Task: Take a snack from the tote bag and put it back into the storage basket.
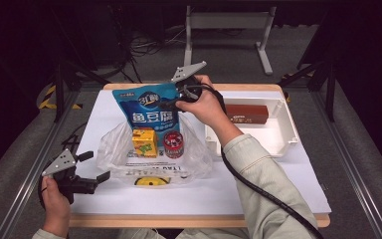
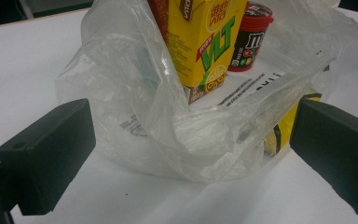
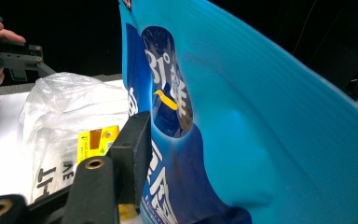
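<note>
A: Your high view sits above your side of the bench (image 1: 258, 194) and looks forward and down across it.

B: And your left gripper view?

A: It rides low, facing the plastic bag (image 2: 177, 126) from close by, yellow carton (image 2: 205, 42) behind.

B: Your right gripper view looks along its own jaw, pressed near the blue pouch (image 3: 261, 121); it shares that bag (image 3: 51, 116) and carton with the others.
</note>
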Available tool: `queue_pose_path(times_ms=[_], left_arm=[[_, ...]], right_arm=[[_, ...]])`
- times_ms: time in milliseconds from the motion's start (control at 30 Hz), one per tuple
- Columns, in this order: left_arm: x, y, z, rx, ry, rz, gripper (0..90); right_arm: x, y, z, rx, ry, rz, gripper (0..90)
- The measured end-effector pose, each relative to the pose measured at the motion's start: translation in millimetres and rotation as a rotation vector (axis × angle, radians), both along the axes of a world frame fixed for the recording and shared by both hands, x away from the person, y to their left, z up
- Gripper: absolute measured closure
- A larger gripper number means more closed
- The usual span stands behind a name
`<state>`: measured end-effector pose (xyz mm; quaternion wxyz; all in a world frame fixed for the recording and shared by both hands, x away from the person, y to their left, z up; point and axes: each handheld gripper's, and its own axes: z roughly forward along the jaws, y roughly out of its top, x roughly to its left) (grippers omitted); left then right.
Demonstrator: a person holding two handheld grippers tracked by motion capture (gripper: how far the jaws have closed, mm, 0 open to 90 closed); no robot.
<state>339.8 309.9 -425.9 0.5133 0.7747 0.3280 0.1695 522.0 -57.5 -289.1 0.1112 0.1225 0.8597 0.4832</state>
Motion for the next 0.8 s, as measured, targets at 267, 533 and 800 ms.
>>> queue_pose_path(times_ms=[267, 533, 800], left_arm=[[-0.1, -0.2, 0.0, -0.001, 0.0, 0.0, 0.5], [-0.3, -0.4, 0.0, -0.004, 0.002, 0.002, 0.5], [0.2, 0.3, -0.3, -0.004, -0.001, 0.002, 0.5]], right_arm=[[-0.3, 1.2, 0.1, -0.038, -0.013, 0.0, 65.6], [-6.1, 2.3, 2.0, -0.064, -0.033, 0.004, 84.5], [-11.6, 6.4, 2.0, -0.063, -0.04, -0.018, 89.5]])
